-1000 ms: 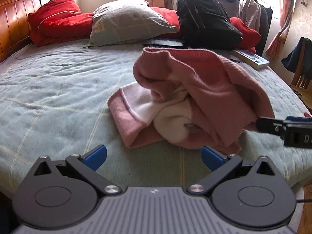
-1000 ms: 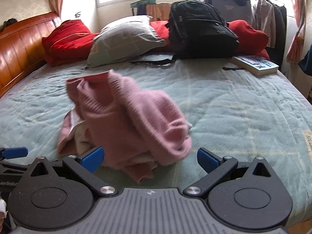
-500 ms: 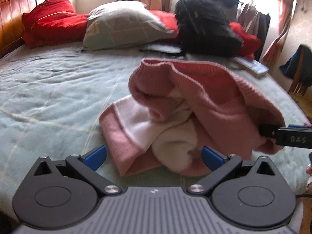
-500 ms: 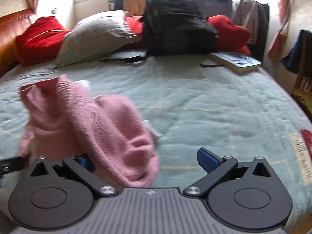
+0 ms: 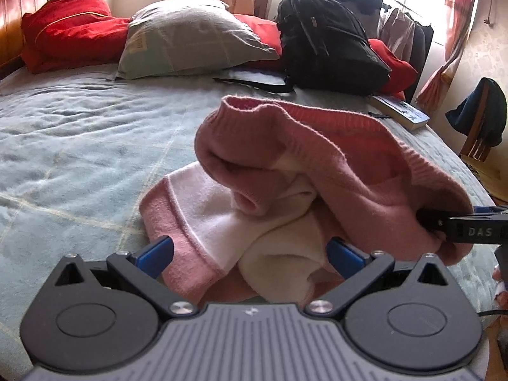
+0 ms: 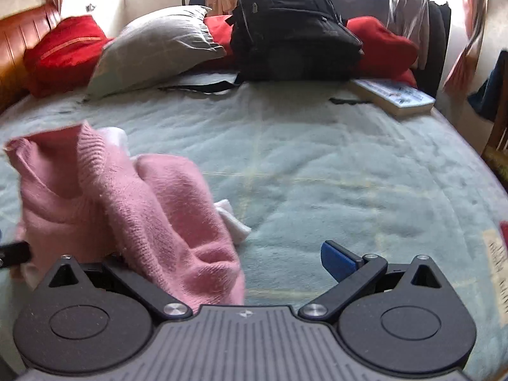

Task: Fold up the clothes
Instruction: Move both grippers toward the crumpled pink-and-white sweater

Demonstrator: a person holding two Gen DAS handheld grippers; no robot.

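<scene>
A crumpled pink and cream sweater [image 5: 285, 171] lies in a heap on the pale green bedspread [image 5: 79, 146]. My left gripper [image 5: 249, 254] is open, low at the heap's near edge, with the pink hem and a cream fold between its blue fingers [image 5: 155, 250]. The right gripper [image 5: 444, 225] comes in from the right and presses into the sweater's right side. In the right wrist view the sweater [image 6: 143, 197] drapes over the left finger of the open right gripper [image 6: 231, 260], hiding it. Only the right finger [image 6: 338, 258] shows.
At the bed's far end lie a grey pillow [image 5: 190, 35], red cushions [image 5: 66, 28], a black backpack [image 5: 327, 41] and a book [image 5: 400, 111]. A wooden headboard [image 6: 22, 41] stands at the left. A chair with dark clothes [image 5: 479, 120] stands off the right edge.
Both grippers have moved in toward the sweater. The heap now reaches between my left fingers, and it has slid over the right gripper's left finger.
</scene>
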